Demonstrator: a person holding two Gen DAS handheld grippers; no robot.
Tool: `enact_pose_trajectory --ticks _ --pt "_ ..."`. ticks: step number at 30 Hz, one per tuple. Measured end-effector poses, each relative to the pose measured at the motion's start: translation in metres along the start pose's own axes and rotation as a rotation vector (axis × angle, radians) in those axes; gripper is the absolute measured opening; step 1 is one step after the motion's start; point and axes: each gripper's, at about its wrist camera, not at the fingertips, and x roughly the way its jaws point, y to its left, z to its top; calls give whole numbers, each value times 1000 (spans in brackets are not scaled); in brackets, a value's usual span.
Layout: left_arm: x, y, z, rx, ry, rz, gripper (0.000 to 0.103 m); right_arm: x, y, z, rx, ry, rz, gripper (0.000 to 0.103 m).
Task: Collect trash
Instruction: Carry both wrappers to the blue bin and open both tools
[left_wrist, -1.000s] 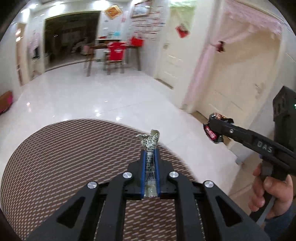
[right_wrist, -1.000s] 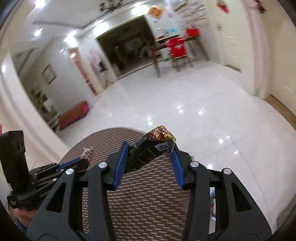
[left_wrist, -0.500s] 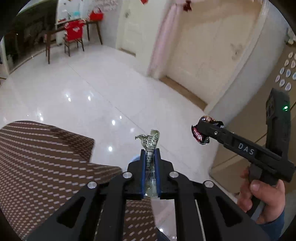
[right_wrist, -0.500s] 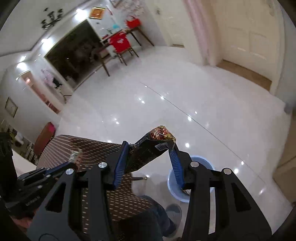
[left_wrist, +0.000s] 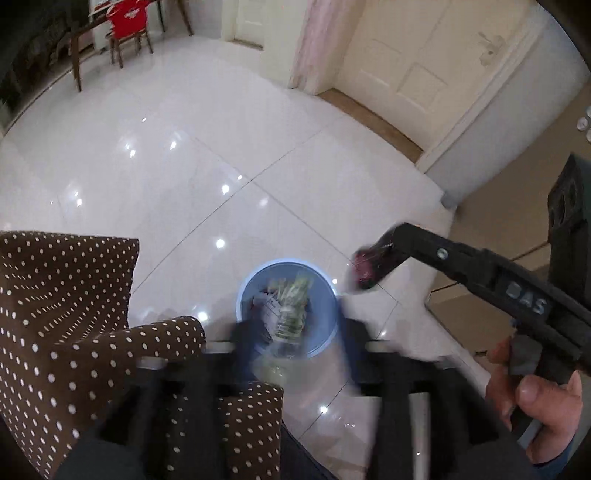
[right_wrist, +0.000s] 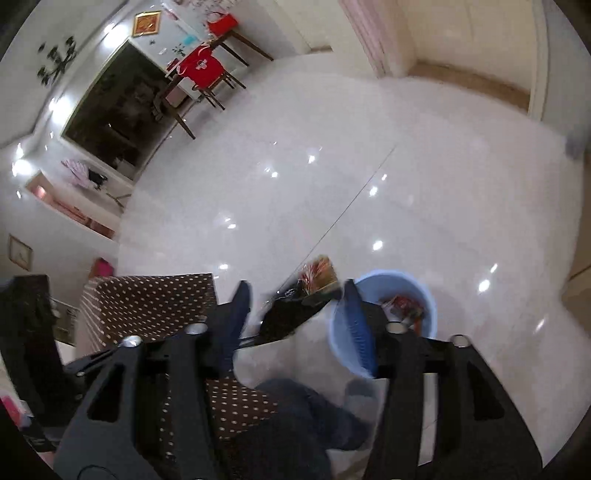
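A light blue bin (left_wrist: 284, 261) stands on the white floor below both grippers and holds some wrappers. My left gripper (left_wrist: 299, 332) is blurred, its jaws opening. A green patterned wrapper (left_wrist: 290, 314) hangs loose between them, right over the bin's mouth. My right gripper (right_wrist: 295, 291) is also opening. A dark snack wrapper (right_wrist: 299, 310) with a red and gold end sits between its blue pads, clear of the left pad. The bin (right_wrist: 384, 274) shows just behind the right pad. In the left wrist view the right gripper (left_wrist: 380, 254) hovers beside the bin's rim.
A brown white-dotted cloth (left_wrist: 55, 314) covers the surface left of the bin. A person's jeans leg (right_wrist: 295, 417) is under the grippers, and a hand (left_wrist: 532, 398) holds the right tool. A chair with a red shirt (left_wrist: 129, 22) and cream doors stand far off.
Both grippers swung away from the brown cloth and dipped down over the blue bin. Both sets of jaws spread apart, and each wrapper came loose from its pads.
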Motion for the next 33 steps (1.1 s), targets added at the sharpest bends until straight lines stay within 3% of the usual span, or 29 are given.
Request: enact_pose_trajectory --ticks 1,7,20,27,33 --pt "0 1 1 -14 -3 6 78 3 -5 3 14 7 -3 83" --pt "-30 12 5 -44 -97 27 89 -5 -14 6 36 -8 -26 97" --pt "-117 16 -17 -50 -307 55 93 -50 32 9 -42 -107 -51 97" --pt "-176 26 -46 -52 -478 214 96 -85 88 4 -141 -180 -50 97" --pt "-223 51 -73 -114 -520 272 96 -113 149 -9 -260 -236 -45 97"
